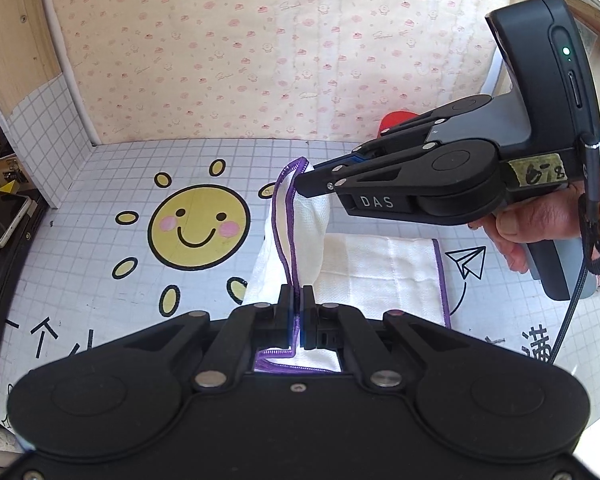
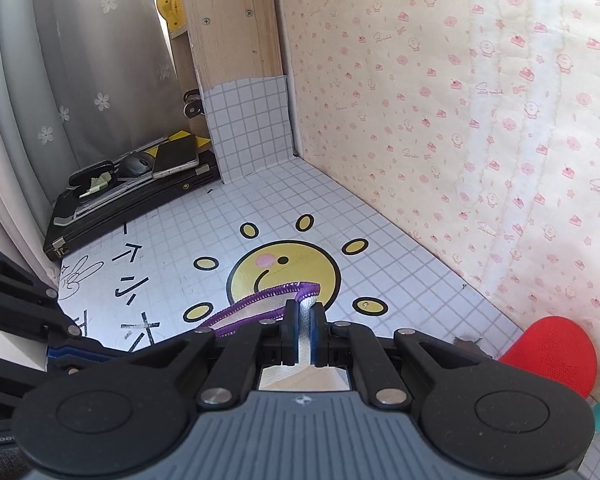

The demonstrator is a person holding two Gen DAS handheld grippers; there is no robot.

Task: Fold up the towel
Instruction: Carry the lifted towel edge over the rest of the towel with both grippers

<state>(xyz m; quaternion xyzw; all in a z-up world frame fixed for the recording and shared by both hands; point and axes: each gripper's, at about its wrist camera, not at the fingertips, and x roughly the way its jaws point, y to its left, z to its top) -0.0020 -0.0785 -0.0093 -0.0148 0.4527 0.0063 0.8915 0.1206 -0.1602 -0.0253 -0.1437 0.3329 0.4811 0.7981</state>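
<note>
A white towel (image 1: 380, 264) with a purple stitched hem lies partly flat on the checked mat (image 1: 112, 184), with its left end lifted off the mat. My left gripper (image 1: 297, 300) is shut on the near corner's purple hem. My right gripper (image 1: 300, 184) comes in from the right and is shut on the far corner, holding it above the mat. In the right wrist view my right gripper (image 2: 304, 320) is shut on white cloth, with the towel's purple hem (image 2: 256, 304) curling out to the left.
The mat shows a yellow smiling sun (image 1: 198, 226) left of the towel. A patterned pink wall (image 1: 260, 52) closes the back. A wooden post (image 2: 228, 28) stands at the far left corner. A red object (image 2: 552, 354) sits by the wall. A black case with gadgets (image 2: 132, 196) lies beyond the mat.
</note>
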